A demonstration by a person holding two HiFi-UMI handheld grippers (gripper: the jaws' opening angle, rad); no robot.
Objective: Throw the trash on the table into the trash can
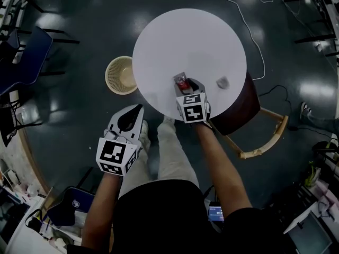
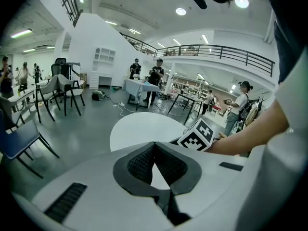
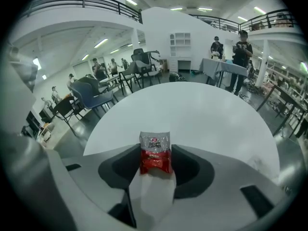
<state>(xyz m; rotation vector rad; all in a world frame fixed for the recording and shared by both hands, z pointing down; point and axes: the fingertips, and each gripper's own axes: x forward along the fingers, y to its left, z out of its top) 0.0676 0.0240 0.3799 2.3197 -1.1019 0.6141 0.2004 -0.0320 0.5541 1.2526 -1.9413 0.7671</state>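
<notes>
The red-and-silver foil snack packet (image 3: 155,153) lies near the front edge of the round white bench (image 1: 180,36), on the person's side. It sits between the two dark pads of the right tongs (image 1: 188,85). In the right gripper view the packet fills the gap from pad to pad with its printed silver end pointing away, so these tongs are closed on it at a wide setting. The tongs slant down onto the bench top.

Just to the right of them on the same surface lies a small crumpled grey scrap (image 1: 222,82) (too small to tell what it is), apart from the packet.

The left tongs (image 2: 154,146) hang off the bench, above the person's leg and the dark glossy floor (image 1: 79,15). Their pad tips meet, with nothing caught between them — only a sliver of white bench shows through the gap behind the tips.

A round cream wicker waste basket (image 1: 111,73) stands on the floor, touching the bench's left edge in the head view. A dark brown chair with a pale wooden frame (image 1: 265,136) is tucked under the right side.
</notes>
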